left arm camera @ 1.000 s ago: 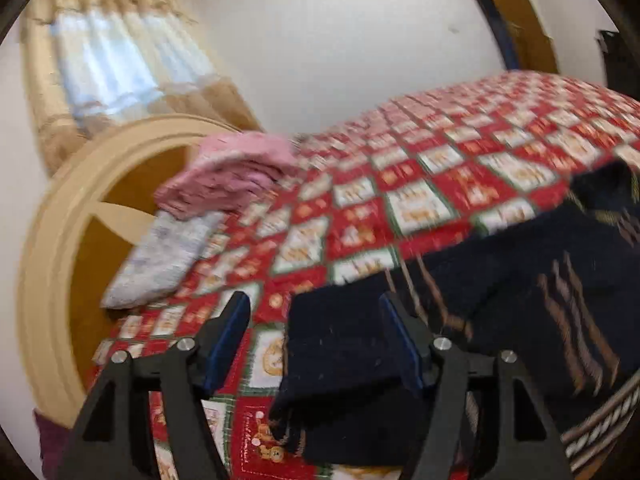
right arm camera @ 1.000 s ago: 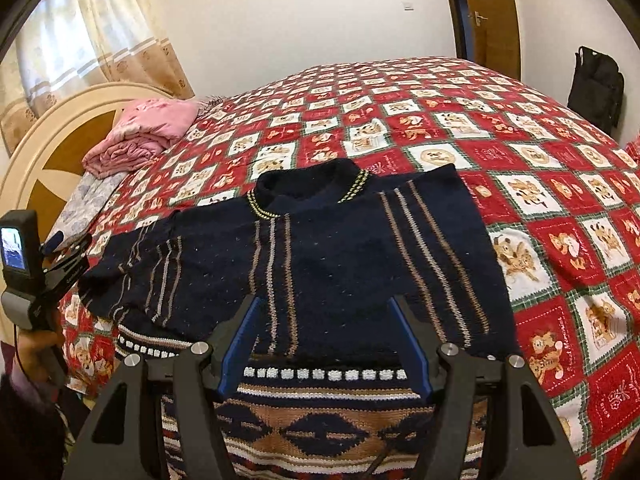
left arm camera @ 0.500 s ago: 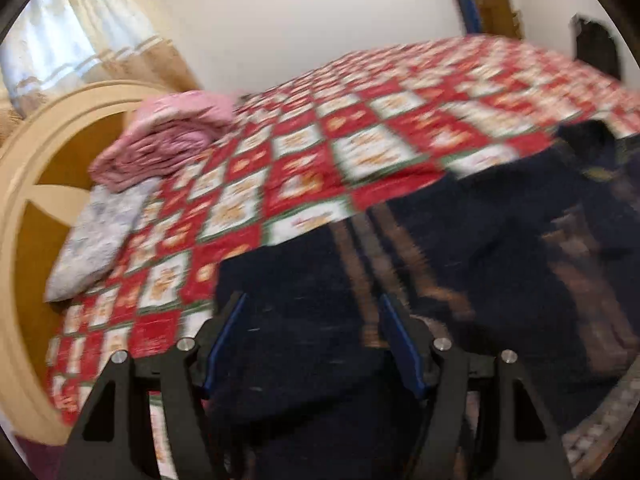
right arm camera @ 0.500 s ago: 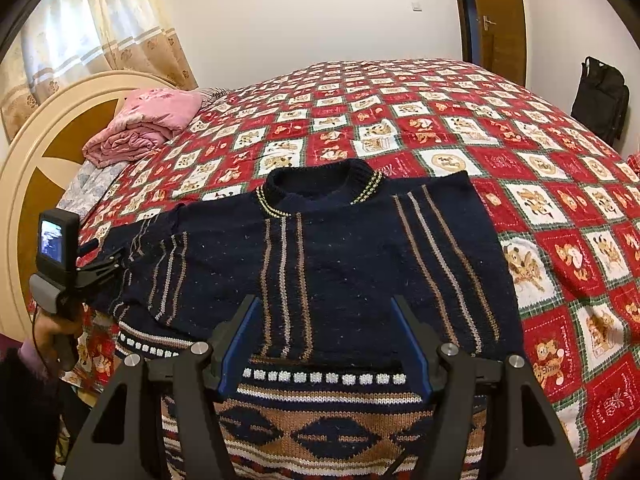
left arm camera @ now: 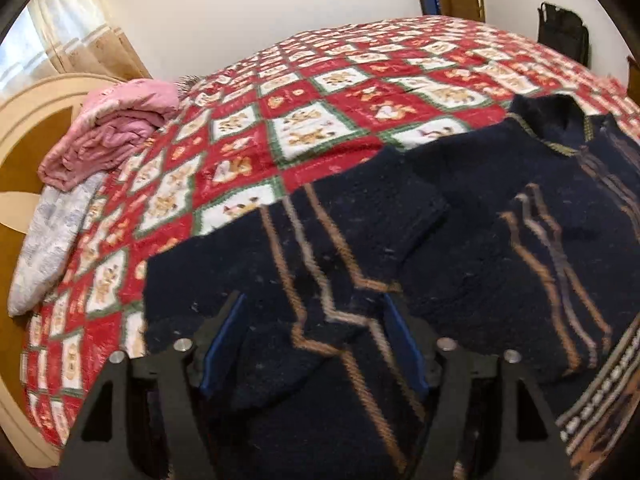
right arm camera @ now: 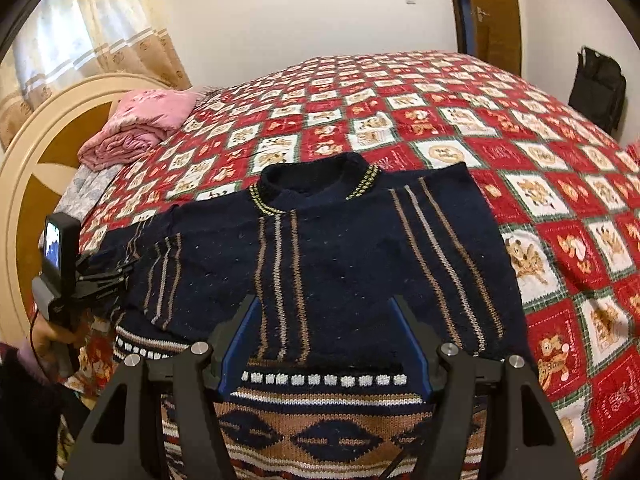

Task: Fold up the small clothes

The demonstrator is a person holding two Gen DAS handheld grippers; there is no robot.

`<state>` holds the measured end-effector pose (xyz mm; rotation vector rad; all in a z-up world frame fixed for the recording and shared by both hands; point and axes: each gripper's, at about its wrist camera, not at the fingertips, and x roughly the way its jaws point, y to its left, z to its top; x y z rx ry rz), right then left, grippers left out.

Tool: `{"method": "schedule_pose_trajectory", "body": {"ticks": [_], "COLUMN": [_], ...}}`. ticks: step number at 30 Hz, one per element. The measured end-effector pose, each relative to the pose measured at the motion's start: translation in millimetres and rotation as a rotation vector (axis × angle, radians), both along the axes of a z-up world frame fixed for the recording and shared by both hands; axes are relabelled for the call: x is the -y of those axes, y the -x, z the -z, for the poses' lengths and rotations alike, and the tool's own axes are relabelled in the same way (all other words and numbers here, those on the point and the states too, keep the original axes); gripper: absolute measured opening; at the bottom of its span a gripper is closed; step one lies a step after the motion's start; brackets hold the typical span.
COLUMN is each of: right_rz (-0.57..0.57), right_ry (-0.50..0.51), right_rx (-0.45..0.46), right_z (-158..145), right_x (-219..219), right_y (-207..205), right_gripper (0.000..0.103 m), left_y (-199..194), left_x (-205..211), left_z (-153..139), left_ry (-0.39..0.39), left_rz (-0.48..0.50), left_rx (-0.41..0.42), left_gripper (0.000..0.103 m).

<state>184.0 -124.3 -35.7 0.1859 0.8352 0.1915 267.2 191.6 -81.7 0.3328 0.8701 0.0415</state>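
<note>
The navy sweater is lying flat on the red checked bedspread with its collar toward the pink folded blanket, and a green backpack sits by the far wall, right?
Not quite: the backpack is black, not green, as the right wrist view shows. The rest stands.

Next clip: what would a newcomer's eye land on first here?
The navy striped sweater, spread flat on the near part of the red checked bedspread, dominates both views. The left claw, its jaws opening, sits over the left sleeve. Folded pink bedding lies by the headboard.
</note>
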Motion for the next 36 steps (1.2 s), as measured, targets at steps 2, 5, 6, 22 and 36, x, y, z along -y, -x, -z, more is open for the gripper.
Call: {"method": "schedule_pose_trajectory", "body": {"ticks": [2,5,6,22,36], "right_rz": [-0.005,-0.024,-0.029,0.075,0.176], "right_ry": [-0.007,0.0,0.004,-0.036,-0.031], "right_rx": [-0.015,-0.012,-0.008,0.006,0.036], "right_z": [3.2,3.8,3.1,-1.1,-3.1], "right_x": [-2.0,-7.8,-9.1,37.2,111.1], "right_y": [-1.6,0.8,1.3,5.6,32.6], "right_gripper": [0.066,0.066,0.066,0.066,0.066], "left_y": [-8.3,-23.8,-28.8,24.3,36.7], "left_x": [-4.3,-24.1,-35.4,66.3,245.7], "left_z": [-1.4,-3.2,-1.5,-122.4,-28.0], "left_ry": [-0.008,0.126,0.257,0.65,0.569], "left_rz": [-0.031,-0.104,-0.106,0.084,0.319], "left_rx": [0.016,0.009,-0.018,0.2,-0.095], "left_gripper": [0.08,0.042,0.017,0.013,0.039]}}
